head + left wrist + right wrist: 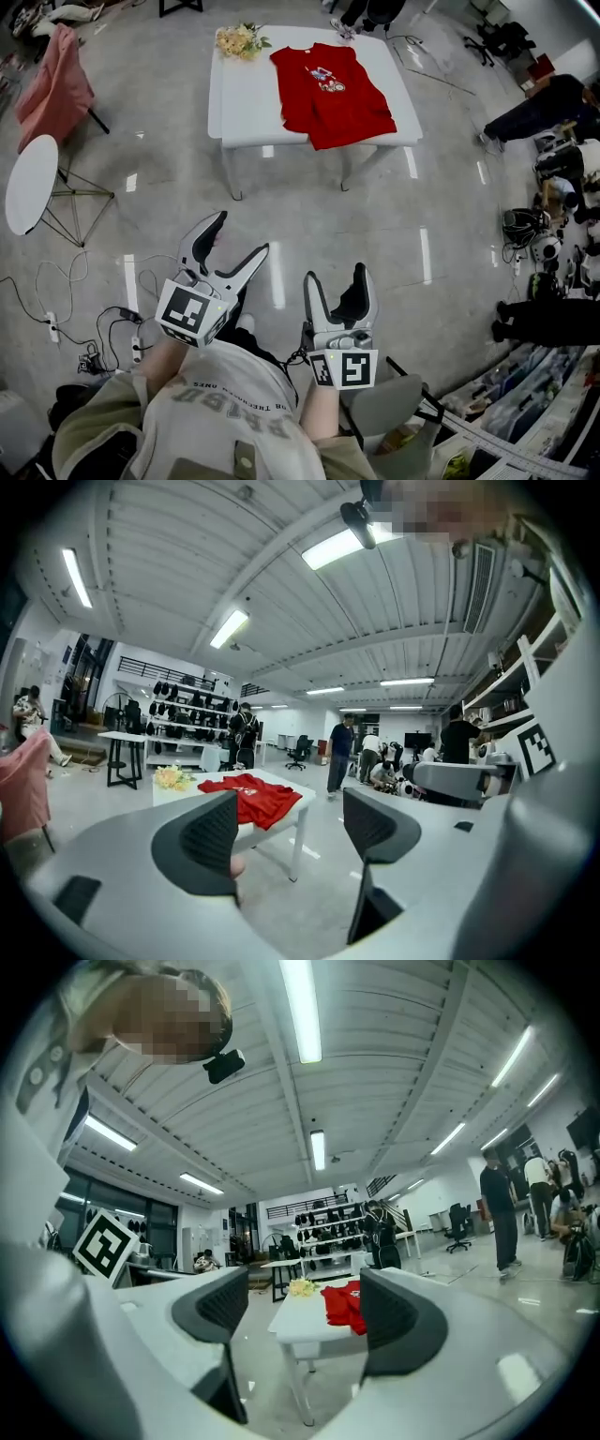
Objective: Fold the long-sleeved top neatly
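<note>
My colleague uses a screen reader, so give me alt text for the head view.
From above: a person holds the left gripper and right gripper, both open and empty, over a grey floor, well short of a white table ahead. A red top lies on the table beside some flowers.

1. Left gripper is held out in front, pointing slightly down, jaws wide apart, nothing between them.
2. Right gripper sits just beside it, jaws spread too, also empty.
</note>
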A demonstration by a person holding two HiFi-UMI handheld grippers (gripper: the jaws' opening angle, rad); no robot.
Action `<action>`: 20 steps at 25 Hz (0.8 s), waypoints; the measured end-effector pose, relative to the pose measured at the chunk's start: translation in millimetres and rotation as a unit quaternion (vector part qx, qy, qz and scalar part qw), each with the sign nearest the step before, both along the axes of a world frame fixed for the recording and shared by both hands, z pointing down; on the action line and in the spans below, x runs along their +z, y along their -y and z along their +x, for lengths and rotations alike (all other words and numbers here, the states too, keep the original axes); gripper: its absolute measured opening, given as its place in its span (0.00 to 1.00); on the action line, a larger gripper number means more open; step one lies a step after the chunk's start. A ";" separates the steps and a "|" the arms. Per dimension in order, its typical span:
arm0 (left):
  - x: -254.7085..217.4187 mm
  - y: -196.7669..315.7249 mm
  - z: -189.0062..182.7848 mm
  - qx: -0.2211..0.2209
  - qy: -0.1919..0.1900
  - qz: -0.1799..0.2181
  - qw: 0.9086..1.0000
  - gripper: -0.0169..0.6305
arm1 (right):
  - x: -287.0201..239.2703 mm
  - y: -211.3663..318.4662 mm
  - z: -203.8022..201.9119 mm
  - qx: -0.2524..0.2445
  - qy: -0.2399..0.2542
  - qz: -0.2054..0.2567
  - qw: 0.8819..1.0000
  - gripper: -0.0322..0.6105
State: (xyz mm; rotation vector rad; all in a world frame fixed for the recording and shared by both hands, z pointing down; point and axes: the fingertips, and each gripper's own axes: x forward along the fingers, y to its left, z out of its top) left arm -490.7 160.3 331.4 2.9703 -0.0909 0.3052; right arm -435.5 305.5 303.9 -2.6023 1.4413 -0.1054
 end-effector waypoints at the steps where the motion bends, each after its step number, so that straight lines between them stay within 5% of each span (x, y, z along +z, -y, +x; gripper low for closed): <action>1: 4.1 5.7 9.3 0.004 0.002 -0.003 1.000 0.54 | 2.6 5.4 7.6 0.004 0.000 -0.005 1.000 0.61; 11: -10.9 95.8 120.6 0.044 -0.018 0.008 0.999 0.54 | -14.1 78.6 101.2 0.059 -0.029 -0.018 0.998 0.61; 20: 9.0 133.6 172.0 0.055 -0.002 -0.009 0.998 0.54 | -8.6 108.0 149.3 0.073 -0.028 -0.044 0.996 0.61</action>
